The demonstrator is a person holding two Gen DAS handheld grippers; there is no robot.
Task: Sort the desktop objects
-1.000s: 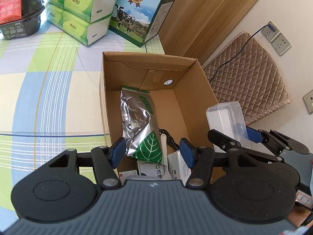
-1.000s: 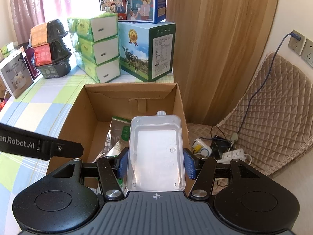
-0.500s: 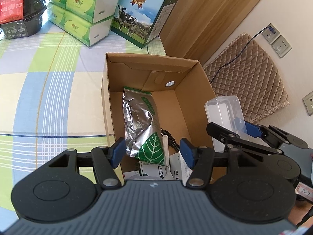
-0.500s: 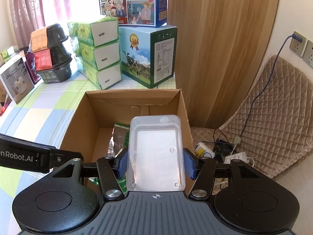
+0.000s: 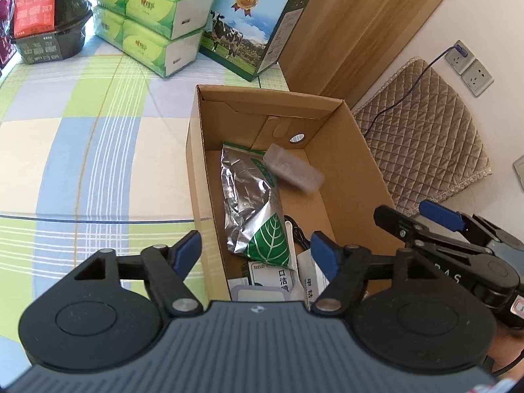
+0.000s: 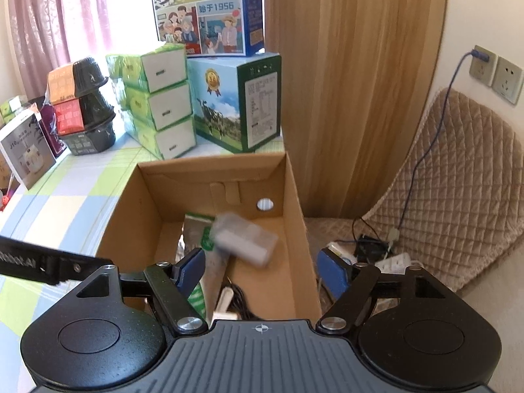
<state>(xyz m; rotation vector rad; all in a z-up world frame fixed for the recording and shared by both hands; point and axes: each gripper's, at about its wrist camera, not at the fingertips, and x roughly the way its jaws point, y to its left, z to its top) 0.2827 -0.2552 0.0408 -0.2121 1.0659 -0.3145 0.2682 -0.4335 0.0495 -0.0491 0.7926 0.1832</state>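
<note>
Left gripper (image 5: 255, 249) at the near end of the cardboard box (image 5: 357, 170), jaws apart, nothing between them. Box stands at the right edge of the checked tablecloth (image 5: 82, 150). Inside: silver foil pouch (image 5: 250, 206) along the left wall; clear plastic case (image 5: 293, 167), motion-blurred, tilted near the far end. Right gripper (image 5: 422, 216) beside the box's right wall, fingers spread, empty.

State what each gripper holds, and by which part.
Nothing: left gripper and right gripper are open; the clear plastic rectangular container is blurred, loose inside the cardboard box.
</note>
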